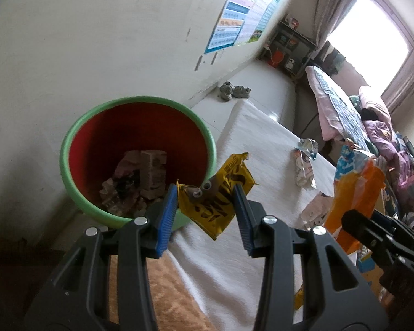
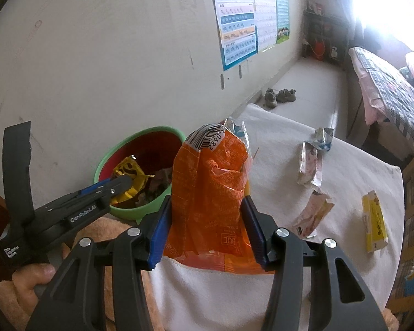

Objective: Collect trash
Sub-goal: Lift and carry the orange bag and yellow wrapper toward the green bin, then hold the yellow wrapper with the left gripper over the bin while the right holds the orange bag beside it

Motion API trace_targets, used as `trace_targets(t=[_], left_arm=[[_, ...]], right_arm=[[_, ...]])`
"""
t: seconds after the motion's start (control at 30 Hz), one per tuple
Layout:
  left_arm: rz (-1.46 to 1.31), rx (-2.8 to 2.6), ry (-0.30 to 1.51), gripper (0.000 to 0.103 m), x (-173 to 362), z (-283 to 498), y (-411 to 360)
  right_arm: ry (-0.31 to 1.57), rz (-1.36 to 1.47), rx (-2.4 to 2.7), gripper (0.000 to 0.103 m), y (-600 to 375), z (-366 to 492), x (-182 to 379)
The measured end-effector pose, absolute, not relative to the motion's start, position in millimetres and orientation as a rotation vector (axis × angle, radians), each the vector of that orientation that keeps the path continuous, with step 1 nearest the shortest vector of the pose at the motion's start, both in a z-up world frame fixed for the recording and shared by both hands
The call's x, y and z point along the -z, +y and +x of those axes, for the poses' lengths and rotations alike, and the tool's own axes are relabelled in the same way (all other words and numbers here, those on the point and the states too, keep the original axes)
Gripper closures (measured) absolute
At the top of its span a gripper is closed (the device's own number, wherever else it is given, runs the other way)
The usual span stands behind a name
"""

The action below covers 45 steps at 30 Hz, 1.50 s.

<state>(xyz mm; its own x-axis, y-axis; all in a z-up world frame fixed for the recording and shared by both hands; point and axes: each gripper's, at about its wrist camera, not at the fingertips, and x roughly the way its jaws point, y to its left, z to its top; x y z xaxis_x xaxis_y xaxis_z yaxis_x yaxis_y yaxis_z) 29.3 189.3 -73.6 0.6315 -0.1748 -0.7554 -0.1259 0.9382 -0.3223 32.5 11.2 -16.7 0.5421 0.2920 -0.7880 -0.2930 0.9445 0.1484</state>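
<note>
With both tools up at the table's bin side:
left gripper [image 1: 205,209]: jaws apart, yellow wrapper [image 1: 220,195] loose between them, at the bin [image 1: 71,138] rim
right gripper [image 2: 207,229]: clamped on orange bag [image 2: 207,193]
table [image 2: 345,171]: crumpled wrappers [image 2: 310,165], yellow box [image 2: 375,220] lying loose

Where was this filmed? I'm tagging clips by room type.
Most likely a lived-in bedroom: a bed with a plaid quilt, learning posters on the wall, and shoes on the floor by a curtained window.
</note>
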Motion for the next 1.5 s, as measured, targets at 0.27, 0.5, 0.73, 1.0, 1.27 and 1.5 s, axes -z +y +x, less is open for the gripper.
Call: trace_targets(t=[0.27, 0.5, 0.73, 1.0, 1.27, 1.5], left_arm=[[-0.391, -0.028, 0.878, 0.064, 72, 31, 220], [-0.374, -0.078, 0.866, 0.064, 72, 38, 241], [-0.38, -0.108, 0.861, 0.064, 74, 48, 260], [-0.398, -0.125, 0.886, 0.064, 87, 55, 274], [-0.418, -0.138, 0.918, 0.064, 101, 64, 281], [-0.422, -0.156, 0.936, 0.064, 107, 78, 282]], right_arm=[[0.918, -0.028, -0.366, 0.054, 33, 48, 13], [0.919, -0.072, -0.388, 0.054, 57, 60, 15], [0.918, -0.092, -0.408, 0.054, 79, 74, 17], [0.93, -0.078, -0.459, 0.054, 109, 95, 20], [0.962, -0.131, -0.47, 0.054, 129, 108, 39], [0.963, -0.173, -0.472, 0.054, 134, 113, 45]])
